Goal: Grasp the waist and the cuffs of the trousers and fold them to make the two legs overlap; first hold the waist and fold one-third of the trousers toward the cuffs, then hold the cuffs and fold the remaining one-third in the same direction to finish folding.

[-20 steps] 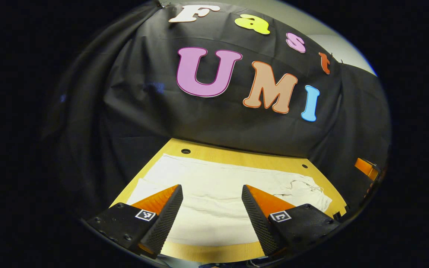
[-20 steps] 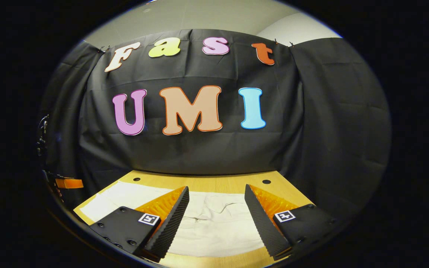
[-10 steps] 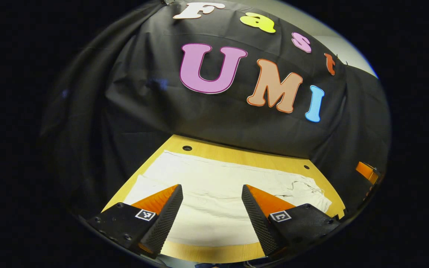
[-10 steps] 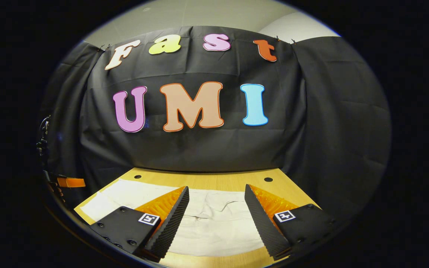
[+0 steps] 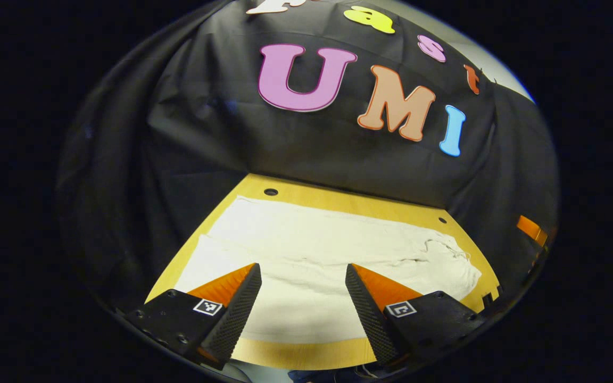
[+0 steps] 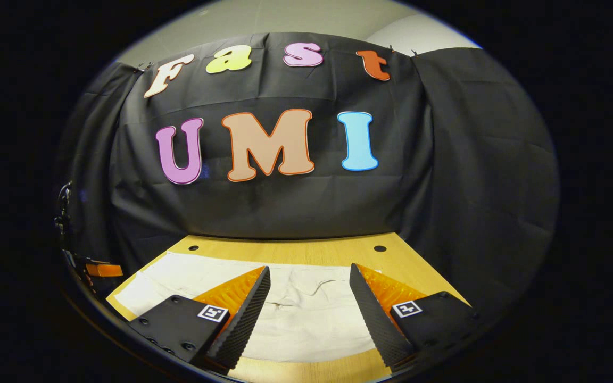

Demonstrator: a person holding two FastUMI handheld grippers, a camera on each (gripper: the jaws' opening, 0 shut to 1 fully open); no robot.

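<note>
White trousers (image 5: 312,250) lie spread flat across a wooden table (image 5: 359,205). In the left gripper view the two legs run to the left, and the waist with its drawstring (image 5: 437,247) is on the right. My left gripper (image 5: 303,276) hovers open above the near leg, nothing between its fingers. In the right gripper view the trousers (image 6: 306,308) show their wrinkled waist end near the middle. My right gripper (image 6: 309,279) hangs open above that end, touching nothing.
The table (image 6: 285,247) has small round holes (image 5: 271,191) (image 6: 380,248) near its far edge. Black cloth walls close the back and sides. Part of the other gripper (image 5: 530,229) (image 6: 101,269) shows at the table's side in each view.
Both views have tipped downward a little, so more of the table and trousers shows. Both grippers stay open and the trousers have not moved.
</note>
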